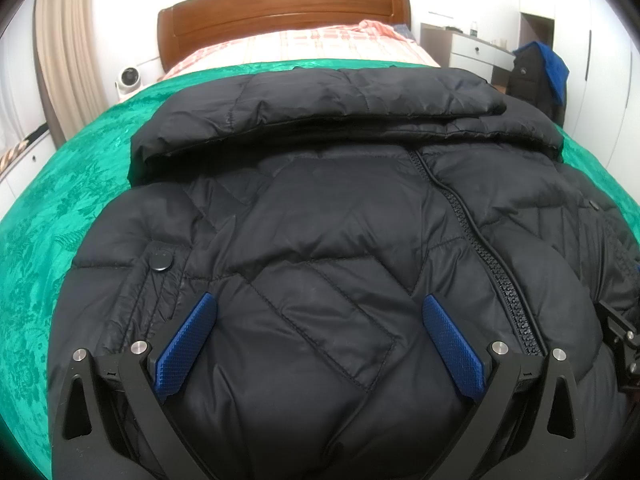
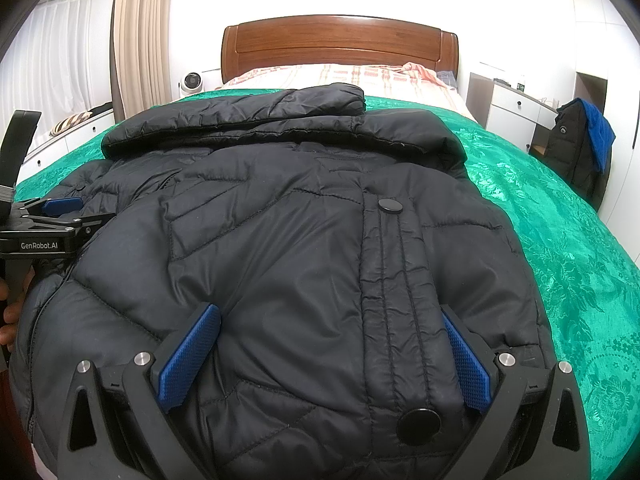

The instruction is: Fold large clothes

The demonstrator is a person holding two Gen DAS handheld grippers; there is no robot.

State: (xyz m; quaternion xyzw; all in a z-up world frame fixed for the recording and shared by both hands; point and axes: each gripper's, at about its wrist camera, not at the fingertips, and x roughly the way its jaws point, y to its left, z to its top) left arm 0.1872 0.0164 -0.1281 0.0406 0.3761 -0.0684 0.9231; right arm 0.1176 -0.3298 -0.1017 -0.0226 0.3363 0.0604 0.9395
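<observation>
A large black puffer jacket (image 1: 320, 216) lies front-up on a green bedspread (image 1: 52, 184), its sleeves folded across the far end. It also shows in the right wrist view (image 2: 280, 240). My left gripper (image 1: 318, 308) is open, its blue pads (image 1: 188, 340) spread wide over the jacket's near hem, left of the zipper (image 1: 480, 248). My right gripper (image 2: 332, 320) is open too, over the hem by the snap placket (image 2: 390, 205). Neither holds cloth. The left gripper's body shows at the left edge of the right wrist view (image 2: 60, 204).
The bed has a wooden headboard (image 2: 340, 46) and a pink checked sheet (image 2: 360, 76). A white fan (image 2: 191, 82) stands at the far left. A dark coat with a blue cloth (image 2: 580, 140) hangs on a chair by a white desk (image 2: 516, 108) at right.
</observation>
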